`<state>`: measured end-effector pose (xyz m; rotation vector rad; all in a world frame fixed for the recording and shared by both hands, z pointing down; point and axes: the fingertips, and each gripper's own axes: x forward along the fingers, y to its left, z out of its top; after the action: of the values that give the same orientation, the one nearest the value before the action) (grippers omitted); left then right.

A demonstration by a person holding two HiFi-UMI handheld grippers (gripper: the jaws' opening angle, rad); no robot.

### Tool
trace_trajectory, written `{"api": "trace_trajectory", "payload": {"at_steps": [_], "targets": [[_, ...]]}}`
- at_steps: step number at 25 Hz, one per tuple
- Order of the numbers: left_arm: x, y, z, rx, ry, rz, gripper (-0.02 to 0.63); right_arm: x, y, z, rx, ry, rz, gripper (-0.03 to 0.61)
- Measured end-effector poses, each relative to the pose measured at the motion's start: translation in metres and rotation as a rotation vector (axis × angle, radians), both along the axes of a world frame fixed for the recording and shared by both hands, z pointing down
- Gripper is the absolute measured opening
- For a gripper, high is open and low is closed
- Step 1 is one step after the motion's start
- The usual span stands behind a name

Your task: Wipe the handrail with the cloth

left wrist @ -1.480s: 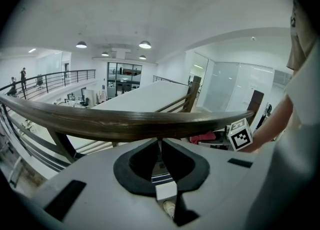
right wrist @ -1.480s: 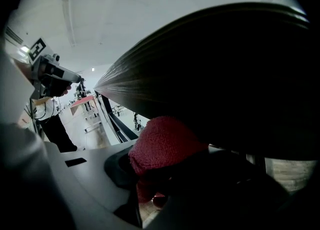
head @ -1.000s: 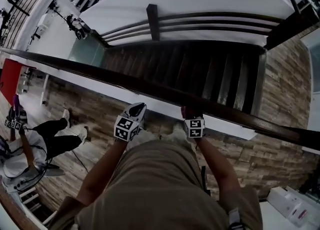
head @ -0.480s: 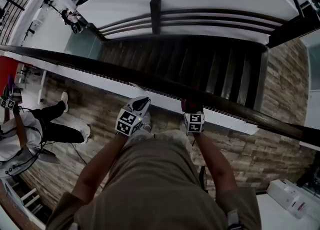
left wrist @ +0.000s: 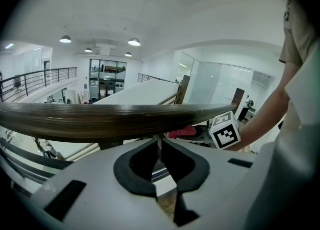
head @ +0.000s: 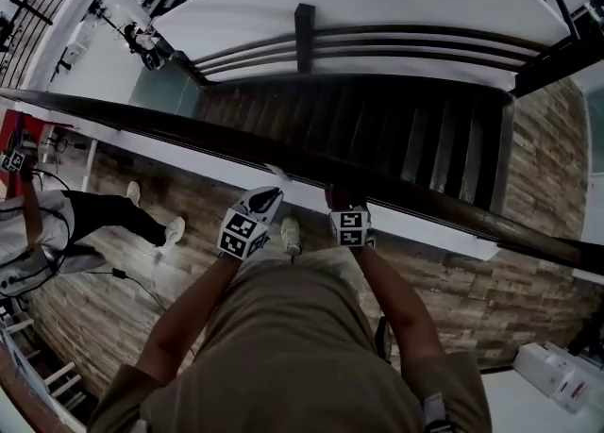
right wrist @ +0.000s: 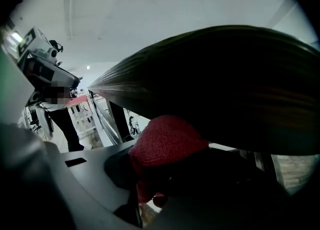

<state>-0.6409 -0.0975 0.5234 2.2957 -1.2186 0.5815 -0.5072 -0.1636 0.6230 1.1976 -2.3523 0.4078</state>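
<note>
Pinching red cloth against dark handrail, right gripper; left gripper pressed together, empty.

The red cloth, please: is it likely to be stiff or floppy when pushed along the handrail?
Probably floppy: the cloth bunches into a rounded lump in the right gripper. Its knit-like texture likely drags on the handrail, not slides.

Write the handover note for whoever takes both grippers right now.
Left gripper: jaws shut, empty, close by the near side of the handrail.
Right gripper: jaws shut on the red cloth, which sits up against the rail.
Done: no wiped stretch can be told apart from the rest.
Left: run the cloth along the rail.
</note>
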Motion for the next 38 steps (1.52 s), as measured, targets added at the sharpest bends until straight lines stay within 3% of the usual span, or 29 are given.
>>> {"api": "trace_trajectory", "payload": {"at_steps": [12, 21, 25, 31, 35, 38], "targets": [[-0.060, 0.013, -0.015, -0.003, -0.026, -0.052, 0.020, -0.117, 0.003, -0.008, 0.025, -0.015, -0.155, 0.101], [-0.093, 0.022, -0.007, -0.022, -0.061, -0.072, 0.020, -0.180, -0.005, -0.002, 0.052, -0.036, -0.171, 0.101], [-0.097, 0.024, -0.007, -0.032, -0.063, -0.073, 0.020, -0.186, -0.006, 0.000, 0.067, -0.004, -0.175, 0.101], [-0.082, 0.032, 0.001, -0.046, -0.080, -0.024, 0.020, -0.178, -0.002, 0.048, -0.050, 0.106, -0.174, 0.101], [-0.072, 0.025, 0.004, -0.052, -0.086, 0.004, 0.020, -0.169, -0.007, 0.084, -0.124, 0.218, -0.161, 0.101], [-0.066, 0.025, 0.008, -0.063, -0.091, 0.026, 0.020, -0.161, -0.010, 0.101, -0.113, 0.308, -0.209, 0.101]]}}
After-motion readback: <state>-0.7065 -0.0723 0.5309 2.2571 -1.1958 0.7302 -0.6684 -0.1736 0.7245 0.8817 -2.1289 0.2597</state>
